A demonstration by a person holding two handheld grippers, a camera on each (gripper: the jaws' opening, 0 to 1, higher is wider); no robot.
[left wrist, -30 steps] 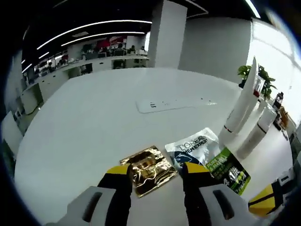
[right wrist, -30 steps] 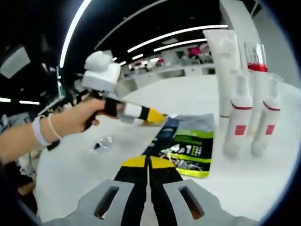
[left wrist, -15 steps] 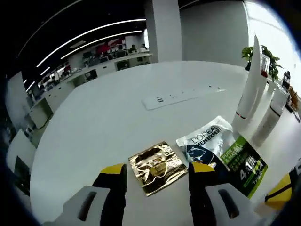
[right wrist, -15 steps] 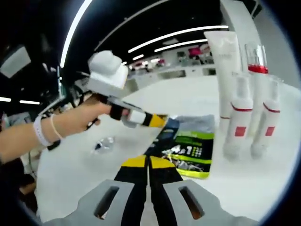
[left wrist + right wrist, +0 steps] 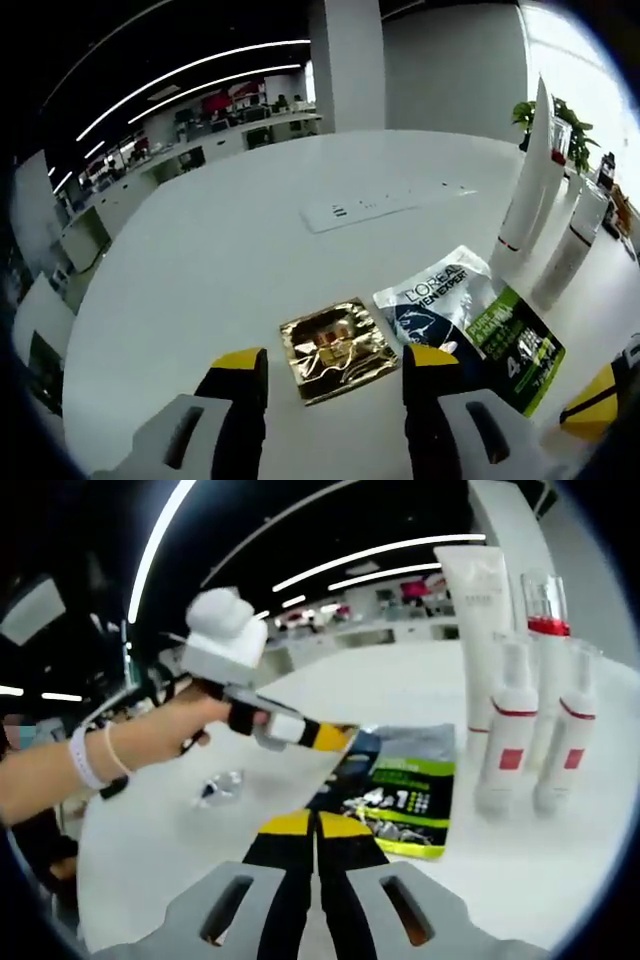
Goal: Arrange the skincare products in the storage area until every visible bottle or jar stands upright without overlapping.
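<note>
Four containers stand upright at the tabletop's (image 5: 200,250) right: a tall tube (image 5: 482,630), a red-capped bottle (image 5: 545,630) and two pump bottles (image 5: 508,730). Sachets lie flat: a gold one (image 5: 335,348) between the wide-open, empty left tongs (image 5: 335,395), and L'Oréal packets (image 5: 450,310). Right tongs (image 5: 316,845) are closed, empty.

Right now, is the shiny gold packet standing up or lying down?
Lying down. The gold packet lies flat on the white table, between the left gripper's open jaws.
</note>
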